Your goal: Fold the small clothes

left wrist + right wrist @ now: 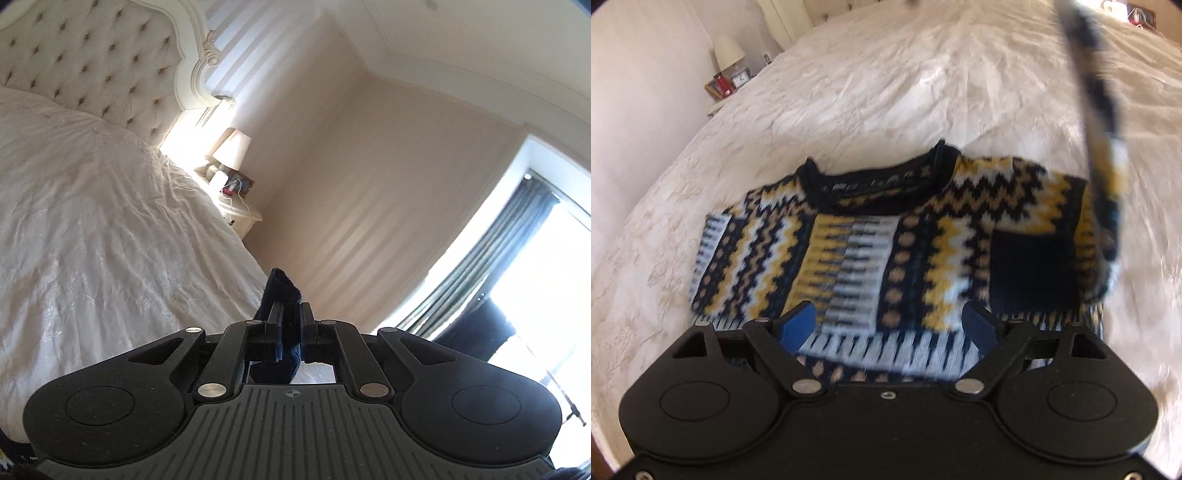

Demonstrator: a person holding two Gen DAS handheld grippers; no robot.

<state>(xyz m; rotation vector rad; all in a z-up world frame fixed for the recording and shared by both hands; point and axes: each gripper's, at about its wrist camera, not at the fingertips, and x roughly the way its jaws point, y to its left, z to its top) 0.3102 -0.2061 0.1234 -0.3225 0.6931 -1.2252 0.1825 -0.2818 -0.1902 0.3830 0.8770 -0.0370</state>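
A small knitted sweater (871, 236) in navy, yellow and white zigzag bands lies flat on the white bedspread (849, 92), collar away from me. Its right sleeve (1097, 122) is pulled up and stretched toward the upper right, out of the frame. My right gripper (886, 317) is open, its blue-padded fingers spread over the sweater's lower hem. My left gripper (290, 317) is raised in the air beside the bed, shut on a dark navy piece of the sweater's knit (284, 291), which sticks out past the fingertips.
The bed has a tufted cream headboard (92, 62). A nightstand with a lamp (232, 147) stands beside it, another lamp and clock (729, 59) on the other side. A window with dark curtains (491, 266) is on the right.
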